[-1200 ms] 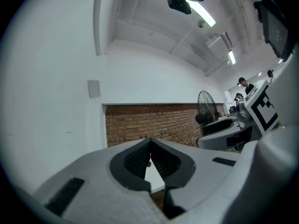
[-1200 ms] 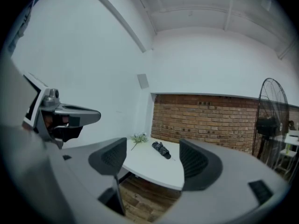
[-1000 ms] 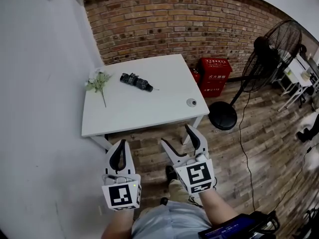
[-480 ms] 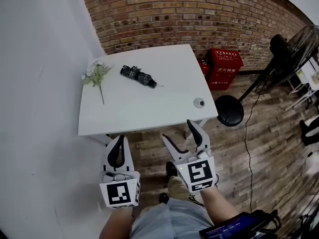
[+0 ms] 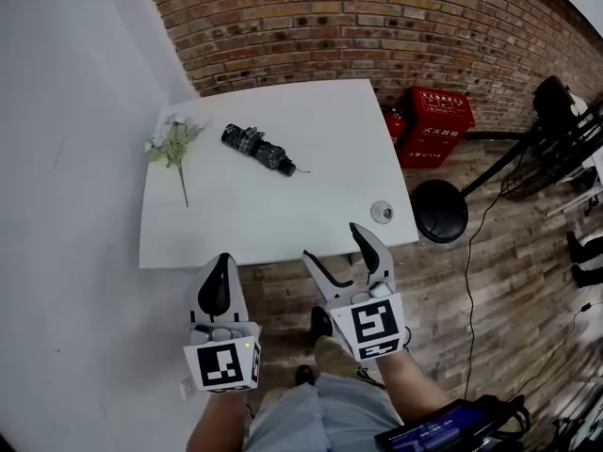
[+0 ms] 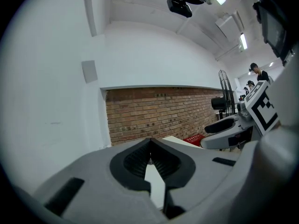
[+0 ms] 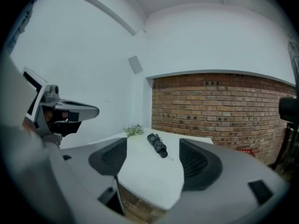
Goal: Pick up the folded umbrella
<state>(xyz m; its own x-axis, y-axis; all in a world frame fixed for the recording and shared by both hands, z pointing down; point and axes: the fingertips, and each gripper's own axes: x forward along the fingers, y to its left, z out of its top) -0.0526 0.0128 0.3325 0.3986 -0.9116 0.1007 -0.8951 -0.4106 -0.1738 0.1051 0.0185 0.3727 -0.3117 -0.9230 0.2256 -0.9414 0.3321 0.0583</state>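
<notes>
The folded umbrella [image 5: 256,149], dark with a pale pattern, lies on the far middle of the white table [image 5: 283,215]. The right gripper view has it far ahead between the jaws, as a small dark umbrella [image 7: 157,144]. My left gripper [image 5: 219,260] hovers just short of the table's front edge with its jaws together and nothing in them. My right gripper [image 5: 334,245] is beside it, open and empty, its tips over the front edge. Both are well short of the umbrella. The left gripper [image 6: 150,143] shows its tips touching.
A sprig of pale flowers [image 5: 171,143] lies at the table's far left. A small round object [image 5: 382,212] sits near its front right corner. Red boxes [image 5: 435,125] and a black fan base [image 5: 439,211] stand on the wood floor at the right. A brick wall [image 5: 377,26] is behind.
The table has drawn closer in the head view. Both grippers have advanced from over the floor to the table's front edge. Their jaws have not changed.
</notes>
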